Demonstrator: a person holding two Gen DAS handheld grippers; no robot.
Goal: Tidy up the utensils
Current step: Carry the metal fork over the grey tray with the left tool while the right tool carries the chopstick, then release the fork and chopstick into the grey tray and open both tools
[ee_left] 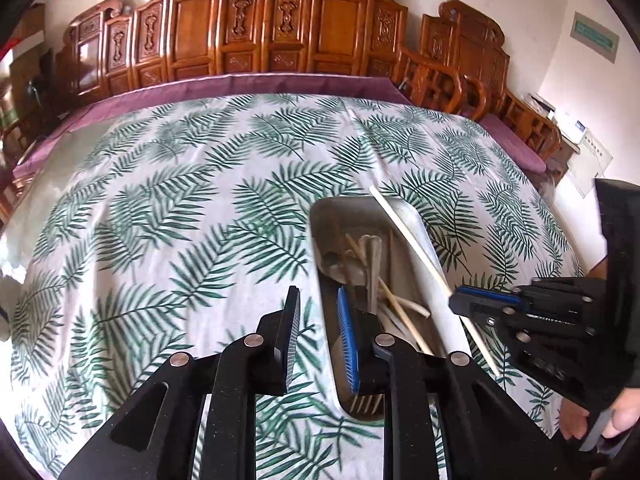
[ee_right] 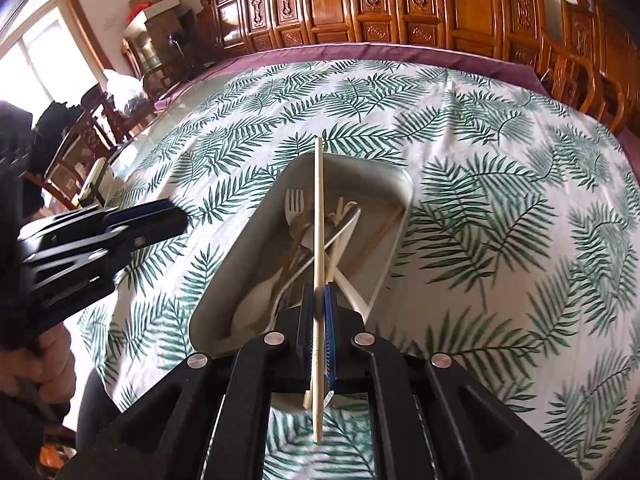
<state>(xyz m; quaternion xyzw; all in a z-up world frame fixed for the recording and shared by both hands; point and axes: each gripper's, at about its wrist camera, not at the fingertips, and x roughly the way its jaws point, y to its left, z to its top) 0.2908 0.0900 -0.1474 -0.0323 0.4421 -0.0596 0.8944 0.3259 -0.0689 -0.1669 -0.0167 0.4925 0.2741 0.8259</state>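
Right wrist view: right gripper [ee_right: 319,334] is clamped on a single chopstick [ee_right: 318,240], which runs forward over the metal tray [ee_right: 256,216] of utensils.
Risk: the thin stick could pivot or slip between the pads and land across the rim.
Left gripper [ee_left: 318,344]: open, empty, straddling the tray's near left wall.
Pose: both tilt downward; right sits beside the tray's right edge.
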